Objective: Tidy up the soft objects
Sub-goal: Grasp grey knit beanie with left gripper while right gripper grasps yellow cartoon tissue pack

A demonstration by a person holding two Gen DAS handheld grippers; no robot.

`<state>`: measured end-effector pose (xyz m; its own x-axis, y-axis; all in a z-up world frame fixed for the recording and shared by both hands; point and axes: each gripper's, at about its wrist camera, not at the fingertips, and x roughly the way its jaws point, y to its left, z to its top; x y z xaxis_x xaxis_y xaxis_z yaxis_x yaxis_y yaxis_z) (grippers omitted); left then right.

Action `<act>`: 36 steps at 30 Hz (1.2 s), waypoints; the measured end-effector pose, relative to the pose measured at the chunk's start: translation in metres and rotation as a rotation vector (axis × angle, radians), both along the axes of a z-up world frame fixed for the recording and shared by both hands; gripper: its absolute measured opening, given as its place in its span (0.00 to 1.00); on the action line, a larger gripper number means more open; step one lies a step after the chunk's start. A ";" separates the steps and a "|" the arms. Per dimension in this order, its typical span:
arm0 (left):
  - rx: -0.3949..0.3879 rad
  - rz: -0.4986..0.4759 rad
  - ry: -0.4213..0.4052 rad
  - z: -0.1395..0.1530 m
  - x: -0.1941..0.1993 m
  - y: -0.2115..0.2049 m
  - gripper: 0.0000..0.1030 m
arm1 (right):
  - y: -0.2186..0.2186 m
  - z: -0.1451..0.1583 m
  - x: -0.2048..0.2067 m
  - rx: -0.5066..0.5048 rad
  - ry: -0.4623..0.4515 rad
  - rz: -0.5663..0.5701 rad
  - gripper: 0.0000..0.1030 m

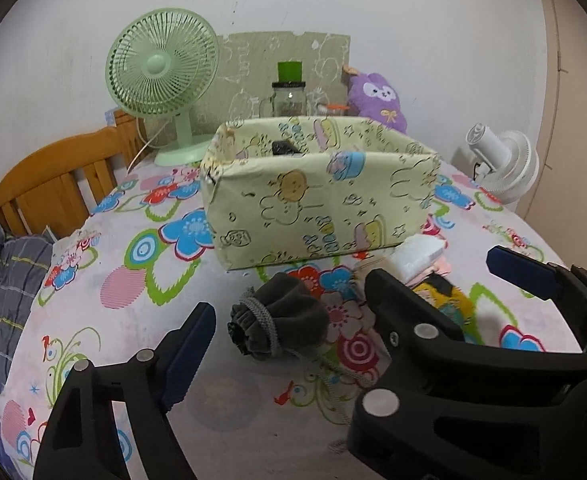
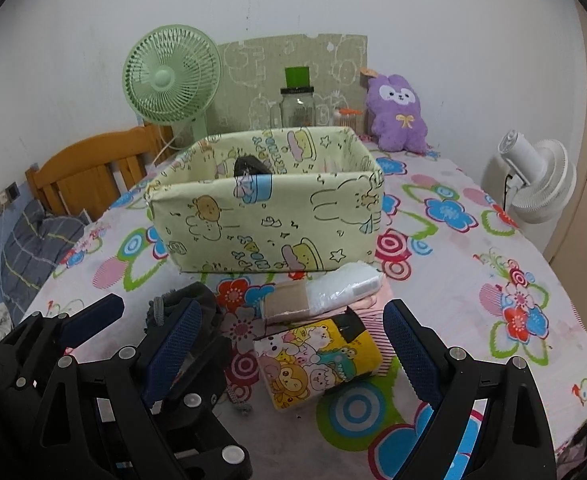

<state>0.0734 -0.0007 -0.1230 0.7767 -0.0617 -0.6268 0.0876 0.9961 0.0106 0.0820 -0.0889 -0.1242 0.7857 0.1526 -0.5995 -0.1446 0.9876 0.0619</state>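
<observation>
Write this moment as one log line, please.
left gripper: open, around grey drawstring pouch | right gripper: open, around yellow cartoon-print pouch | pale green fabric box: behind both

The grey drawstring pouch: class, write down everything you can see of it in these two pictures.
The pouch is dark grey, of soft fleece-like cloth, its mouth gathered shut by a lighter grey cord wound round the neck. It lies on its side on the flowered cloth, in front of the box, mouth towards the camera. It sits between the left gripper's open fingers, which do not touch it. In the right wrist view it is mostly hidden.
</observation>
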 end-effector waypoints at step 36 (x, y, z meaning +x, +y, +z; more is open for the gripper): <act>0.015 0.019 0.085 -0.021 0.007 -0.007 0.58 | -0.011 -0.026 0.011 0.034 0.077 -0.013 0.91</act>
<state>0.0802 -0.0081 -0.1437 0.7213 -0.0377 -0.6916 0.0701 0.9974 0.0188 0.0933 -0.0999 -0.1506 0.7394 0.1644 -0.6529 -0.1257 0.9864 0.1060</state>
